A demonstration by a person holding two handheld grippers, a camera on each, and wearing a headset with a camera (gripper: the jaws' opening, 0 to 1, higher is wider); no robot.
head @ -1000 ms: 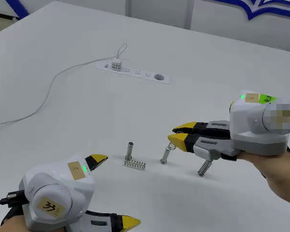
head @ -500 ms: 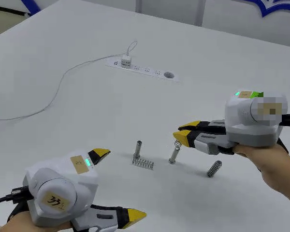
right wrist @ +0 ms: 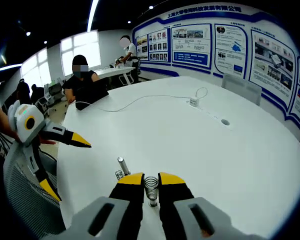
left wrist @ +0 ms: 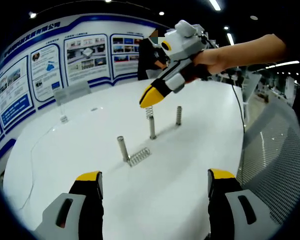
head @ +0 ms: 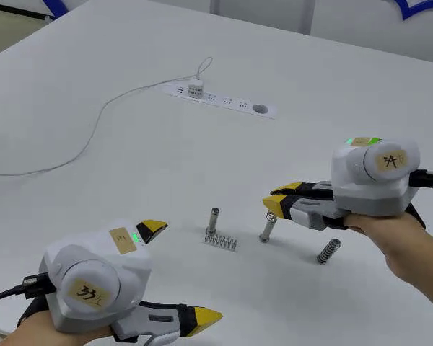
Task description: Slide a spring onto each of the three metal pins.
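Steel-on-steel: still pinching spring (right wrist: pixel 151 187) with right gripper (head: pixel 272 200) fingers, lowering it over middle pin (head: pixel 265 231); keeping left gripper (left wrist: pixel 155 175) fingers apart.

The spring (right wrist: pixel 151 187) and pin (head: pixel 213 220) are silver, the table (head: pixel 130 166) white, the right tool (head: pixel 274 197) yellow-tipped.

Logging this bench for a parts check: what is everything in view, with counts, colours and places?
Table: one, white, under everything.
Metal pins: three, silver, row mid-table; left bare, middle tilted, right wearing a spring.
Springs: three, silver; loose spring lying by the left pin, held spring atop the middle pin, third on the right pin.
Power strip: one, white, far side, with white plug and cable.
People: two, one in black, beyond the table.
Left gripper: one, white with yellow-black jaws, near left, open.
Right gripper: one, same colours, right, shut on the held spring.
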